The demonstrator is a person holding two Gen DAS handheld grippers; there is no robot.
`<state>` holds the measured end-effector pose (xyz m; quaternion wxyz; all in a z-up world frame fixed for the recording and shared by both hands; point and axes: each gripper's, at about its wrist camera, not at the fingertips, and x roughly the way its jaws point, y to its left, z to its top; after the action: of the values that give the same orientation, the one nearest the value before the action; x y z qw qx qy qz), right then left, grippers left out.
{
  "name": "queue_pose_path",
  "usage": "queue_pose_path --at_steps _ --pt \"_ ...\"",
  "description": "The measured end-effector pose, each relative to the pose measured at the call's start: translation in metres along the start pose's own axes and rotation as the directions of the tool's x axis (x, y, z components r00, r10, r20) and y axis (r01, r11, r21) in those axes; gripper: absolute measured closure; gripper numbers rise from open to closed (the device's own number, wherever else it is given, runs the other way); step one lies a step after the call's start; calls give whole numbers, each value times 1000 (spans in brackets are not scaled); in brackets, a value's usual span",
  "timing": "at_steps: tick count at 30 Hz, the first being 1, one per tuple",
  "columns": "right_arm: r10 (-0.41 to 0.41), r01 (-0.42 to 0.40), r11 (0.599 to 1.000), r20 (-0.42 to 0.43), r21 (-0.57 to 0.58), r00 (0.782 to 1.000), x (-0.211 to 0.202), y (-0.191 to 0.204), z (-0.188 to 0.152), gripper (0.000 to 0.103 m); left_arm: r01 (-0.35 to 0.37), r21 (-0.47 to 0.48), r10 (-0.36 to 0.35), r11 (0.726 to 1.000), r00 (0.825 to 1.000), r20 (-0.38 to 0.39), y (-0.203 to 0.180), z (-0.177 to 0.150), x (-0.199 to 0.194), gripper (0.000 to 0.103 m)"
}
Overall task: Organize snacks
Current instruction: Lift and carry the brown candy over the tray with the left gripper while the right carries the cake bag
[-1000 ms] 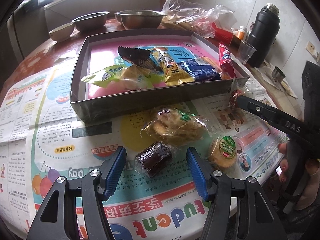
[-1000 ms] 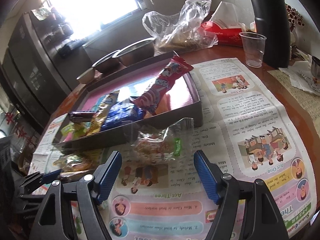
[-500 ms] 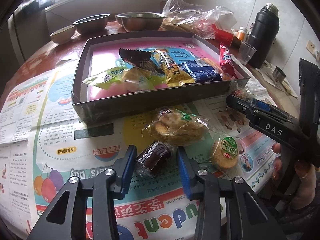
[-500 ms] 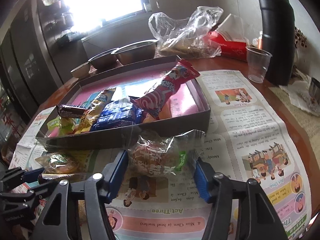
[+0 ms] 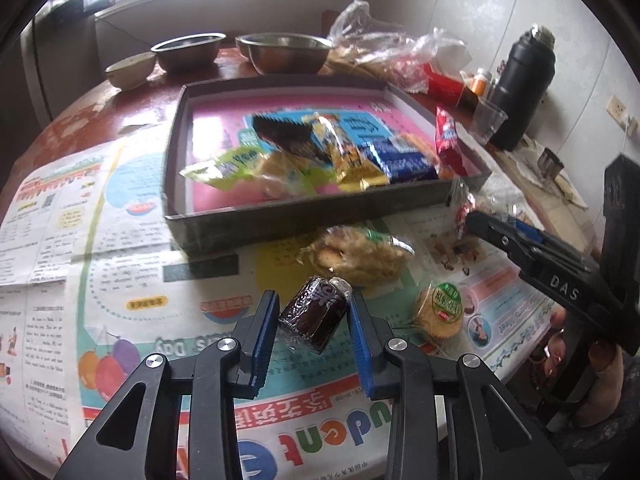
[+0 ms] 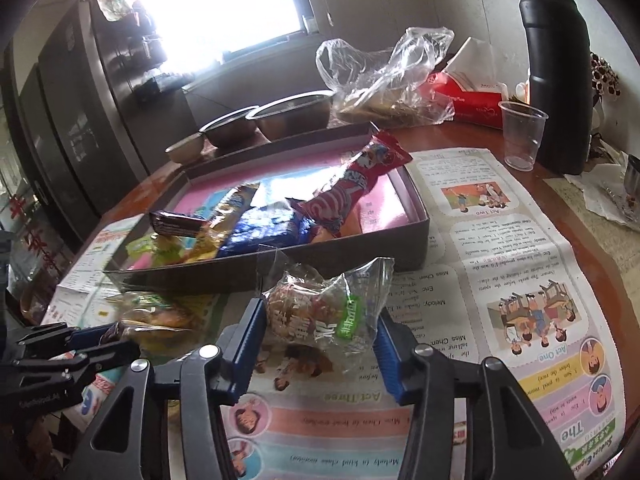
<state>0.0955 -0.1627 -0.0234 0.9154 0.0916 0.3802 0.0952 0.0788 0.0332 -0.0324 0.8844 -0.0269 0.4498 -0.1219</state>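
Note:
My left gripper (image 5: 314, 330) is shut on a dark brown wrapped cake (image 5: 314, 316) and holds it just above the newspaper. My right gripper (image 6: 318, 330) is shut on a clear packet of round biscuits (image 6: 320, 312), lifted near the box front. The dark box (image 5: 304, 212) with a pink floor holds several snack packets. A clear bag of cookies (image 5: 356, 256) and a round green-labelled biscuit (image 5: 440, 312) lie on the newspaper between box and left gripper. The right gripper shows at the right of the left wrist view (image 5: 476, 220).
Newspaper (image 5: 120, 280) covers the round wooden table. Metal bowls (image 5: 284, 52), a plastic bag (image 6: 384, 80), a red packet (image 6: 468, 100), a plastic cup (image 6: 522, 134) and a black flask (image 6: 558, 68) stand behind and right of the box.
Both grippers have closed: the left on the brown cake, the right on the biscuit packet. Both snacks are now raised off the newspaper.

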Motion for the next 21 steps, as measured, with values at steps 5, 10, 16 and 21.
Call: queue_pose_path --at_steps 5,10,16,21 --pt "21 -21 1000 20 -2 1000 -8 3 3 56 -4 -27 5 1000 999 35 9 4 -14 67" --pt "30 -30 1000 33 -3 999 -12 4 7 59 0 -40 2 999 999 47 14 7 -19 67" --pt "45 -45 999 49 -13 998 -17 8 9 59 11 -49 -8 999 998 64 16 9 -26 67" --pt "55 -54 998 56 -21 997 -19 12 10 59 6 -62 -2 998 997 75 22 11 -30 67"
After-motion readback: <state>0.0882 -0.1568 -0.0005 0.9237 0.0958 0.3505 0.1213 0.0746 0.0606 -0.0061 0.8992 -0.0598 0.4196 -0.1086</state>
